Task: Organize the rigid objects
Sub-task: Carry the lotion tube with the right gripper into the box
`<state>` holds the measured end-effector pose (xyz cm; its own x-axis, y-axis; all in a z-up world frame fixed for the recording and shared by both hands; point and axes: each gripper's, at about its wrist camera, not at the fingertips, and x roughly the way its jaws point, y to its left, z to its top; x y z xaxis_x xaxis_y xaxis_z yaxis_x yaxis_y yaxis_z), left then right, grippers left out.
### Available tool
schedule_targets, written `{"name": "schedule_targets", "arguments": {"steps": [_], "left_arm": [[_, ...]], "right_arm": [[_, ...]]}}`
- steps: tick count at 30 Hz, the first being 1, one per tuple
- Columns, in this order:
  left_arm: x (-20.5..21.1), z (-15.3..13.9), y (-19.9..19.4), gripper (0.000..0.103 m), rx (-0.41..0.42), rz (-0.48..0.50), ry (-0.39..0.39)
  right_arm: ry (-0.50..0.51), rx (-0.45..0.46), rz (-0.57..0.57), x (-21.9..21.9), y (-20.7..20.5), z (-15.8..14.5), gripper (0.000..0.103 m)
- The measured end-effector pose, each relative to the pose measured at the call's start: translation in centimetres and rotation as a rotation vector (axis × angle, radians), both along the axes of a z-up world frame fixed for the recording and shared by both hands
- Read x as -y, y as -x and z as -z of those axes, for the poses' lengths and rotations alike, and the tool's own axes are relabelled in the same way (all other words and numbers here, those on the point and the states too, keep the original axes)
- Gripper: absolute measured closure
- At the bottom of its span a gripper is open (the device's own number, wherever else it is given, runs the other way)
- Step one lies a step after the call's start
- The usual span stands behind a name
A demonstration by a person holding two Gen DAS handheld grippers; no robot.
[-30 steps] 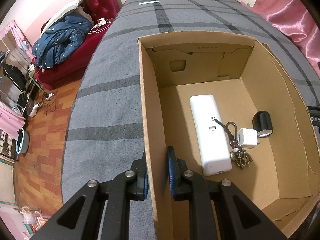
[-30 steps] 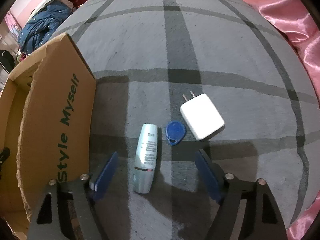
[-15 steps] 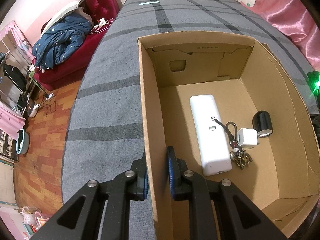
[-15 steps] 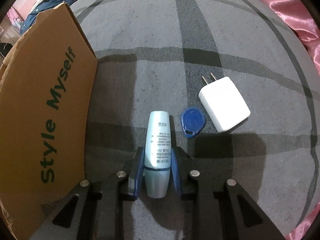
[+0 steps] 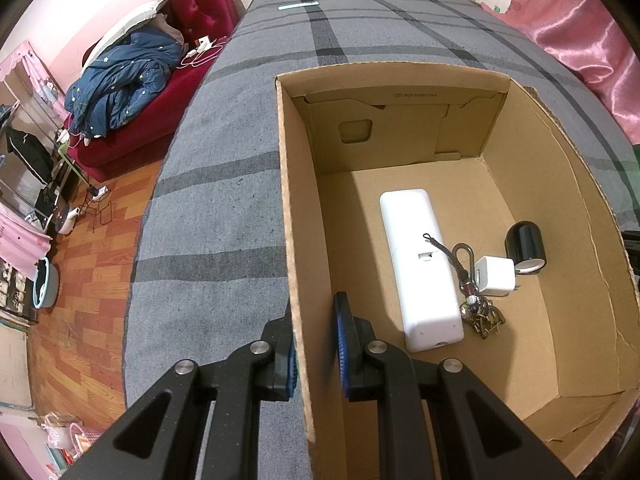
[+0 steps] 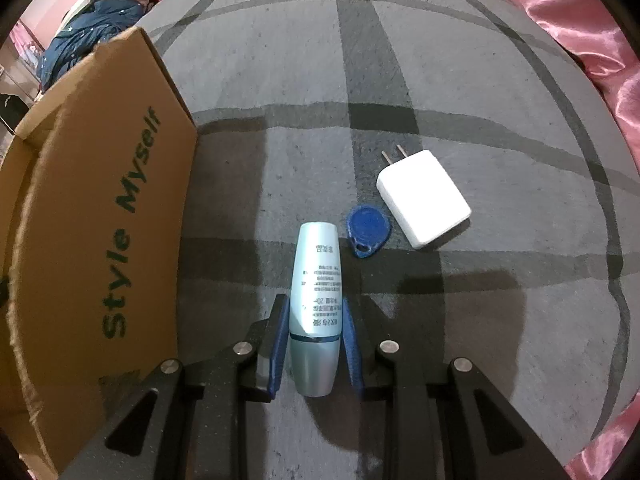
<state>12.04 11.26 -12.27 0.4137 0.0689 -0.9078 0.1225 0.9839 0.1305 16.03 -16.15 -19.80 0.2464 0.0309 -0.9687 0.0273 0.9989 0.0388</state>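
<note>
Closing in the last second from a wide spread, the right gripper (image 6: 314, 340) now pinches the pale blue tube (image 6: 315, 308) near its capped end; a second ago the tube lay free between open jaws, farther from the camera. The tube lies on the grey striped bedcover (image 6: 400, 80), just right of the cardboard box (image 6: 100, 220) flap printed "Style Myself". Right of the tube, close by, lies a blue key fob (image 6: 366, 231), and just beyond it a white plug adapter (image 6: 424, 199); neither touches the tube. The left gripper (image 5: 316, 344) is unchanged: its jaws are clamped on the box's left wall. Inside the box lie a white remote (image 5: 420, 264), a key bunch (image 5: 478, 312) beside it, a small white charger cube (image 5: 496, 276) and a black cylinder (image 5: 525, 242).
</note>
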Motion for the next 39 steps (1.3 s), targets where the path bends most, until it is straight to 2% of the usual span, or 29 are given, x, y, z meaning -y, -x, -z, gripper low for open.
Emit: {"name": "schedule_targets", "arguments": {"steps": [21,39], "left_arm": [[0.2,0.0,-0.1,0.087,-0.006,0.002,-0.01],[0.0,0.0,-0.1,0.087,-0.008,0.0,-0.004]], "right_arm": [[0.032,0.057,0.015,-0.5,1.8,-6.3,0.076],[0.042,0.117,-0.041,-3.4,3.5,-12.5,0.076]]}}
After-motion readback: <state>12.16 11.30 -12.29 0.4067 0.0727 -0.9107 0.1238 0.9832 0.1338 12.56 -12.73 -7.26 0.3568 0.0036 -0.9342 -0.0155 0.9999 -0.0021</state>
